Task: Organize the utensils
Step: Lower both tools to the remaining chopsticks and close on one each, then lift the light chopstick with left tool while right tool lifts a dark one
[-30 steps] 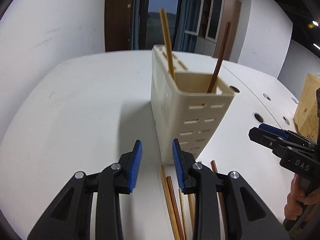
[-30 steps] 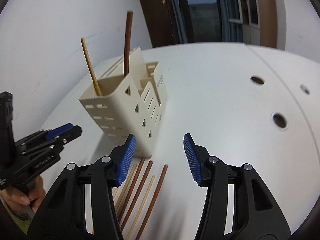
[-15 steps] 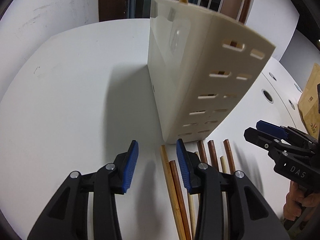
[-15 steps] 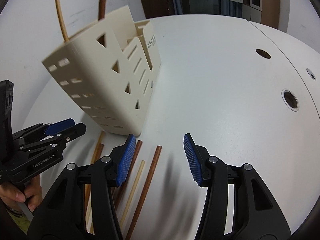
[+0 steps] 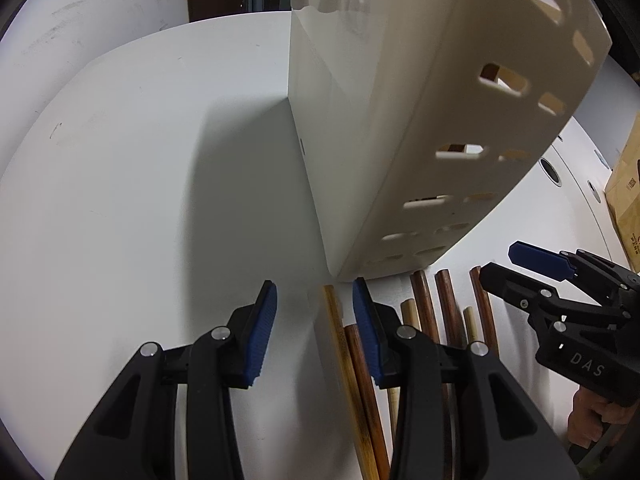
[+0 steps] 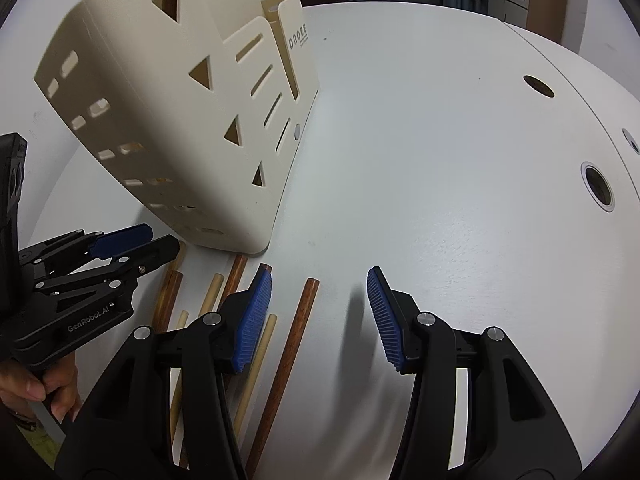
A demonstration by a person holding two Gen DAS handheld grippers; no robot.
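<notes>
A cream utensil holder (image 5: 420,128) with slotted walls stands on the white table (image 5: 140,200); it also shows in the right wrist view (image 6: 168,120). Several wooden chopsticks lie side by side in front of it. My left gripper (image 5: 314,322) is open, low over the table, with a light bamboo chopstick (image 5: 340,344) between its fingers. My right gripper (image 6: 320,312) is open, with a dark brown chopstick (image 6: 298,320) between its fingers. Each gripper shows in the other's view: the right one (image 5: 560,288) and the left one (image 6: 108,256).
Round cable holes (image 6: 598,188) dot the table at the right. A brown cardboard box (image 5: 626,200) stands at the far right edge. A white wall (image 5: 80,20) runs behind the table.
Both grippers have dropped lower and closer to the holder and the chopsticks. The holder now fills the upper view and the sticks in it are out of frame.
</notes>
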